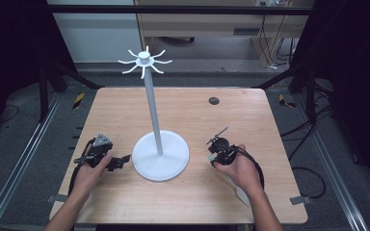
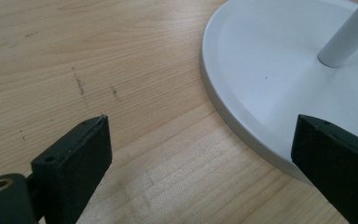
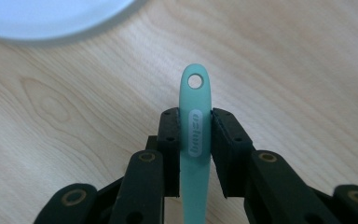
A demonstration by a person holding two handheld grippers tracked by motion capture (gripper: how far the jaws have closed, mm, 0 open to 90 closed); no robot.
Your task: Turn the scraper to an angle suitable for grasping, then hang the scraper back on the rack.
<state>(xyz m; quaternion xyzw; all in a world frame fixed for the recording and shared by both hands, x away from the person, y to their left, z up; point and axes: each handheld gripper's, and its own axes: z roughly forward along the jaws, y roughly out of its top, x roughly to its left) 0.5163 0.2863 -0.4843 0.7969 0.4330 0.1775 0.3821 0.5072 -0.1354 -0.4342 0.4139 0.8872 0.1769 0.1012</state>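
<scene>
A white stand rises mid-table, with a round base [image 1: 171, 166], a thin pole [image 1: 153, 106] and a crown of curved hooks [image 1: 144, 60] on top. My left gripper [image 1: 120, 161] lies just left of the base, open and holding nothing; in the left gripper view [image 2: 203, 128] its jaws stand wide apart over the wood and the base rim [image 2: 261, 70]. My right gripper [image 1: 213, 157] rests to the right of the base. It is shut on a teal utensil handle [image 3: 195, 135], whose end with a hanging hole pokes out past the jaws. The utensil's other end is hidden.
The wooden table [image 1: 197, 115] has a dark cable grommet [image 1: 214, 100] at the back right. A pale piece [image 1: 241, 193] shows beneath the person's right wrist. Black frame posts and cables stand on the floor around the table.
</scene>
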